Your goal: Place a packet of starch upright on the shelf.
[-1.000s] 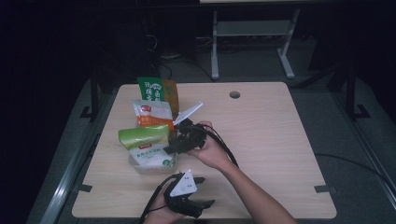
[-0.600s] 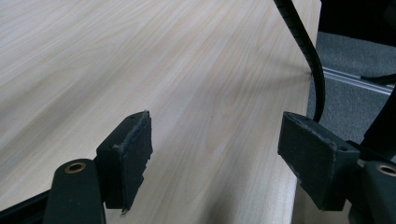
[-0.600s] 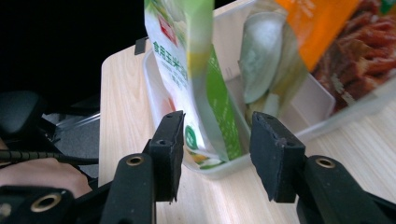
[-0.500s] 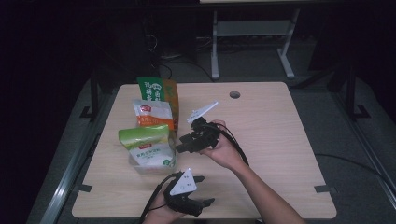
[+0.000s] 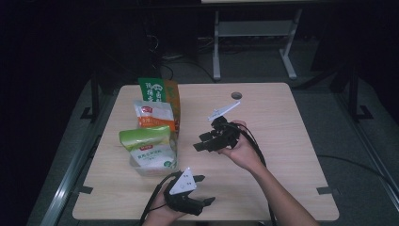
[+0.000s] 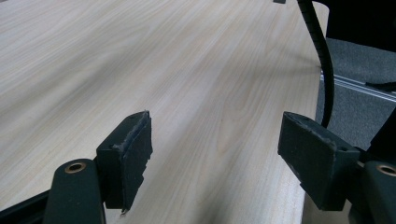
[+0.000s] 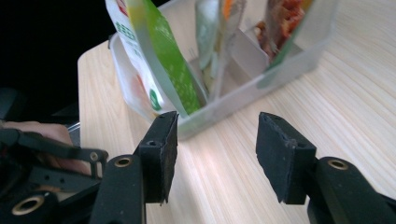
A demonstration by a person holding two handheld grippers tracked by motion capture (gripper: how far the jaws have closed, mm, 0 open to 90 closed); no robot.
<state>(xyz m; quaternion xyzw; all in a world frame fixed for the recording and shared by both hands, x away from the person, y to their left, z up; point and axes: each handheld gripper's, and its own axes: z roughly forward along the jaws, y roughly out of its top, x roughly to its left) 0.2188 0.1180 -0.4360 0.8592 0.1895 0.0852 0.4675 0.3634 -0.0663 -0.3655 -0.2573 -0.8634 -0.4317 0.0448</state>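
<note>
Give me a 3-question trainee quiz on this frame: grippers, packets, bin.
1. True or false: the right gripper is shut on a packet.
2. Which packet stands nearest the person in the clear bin? A) the light green packet B) the dark green packet C) the white and orange packet
3. What lies between the left gripper jaws?

Key
1. False: its jaws stand open with nothing between them, pointed at the bin.
2. A.
3. Nothing but the bare wooden table; the jaws are wide open.
</note>
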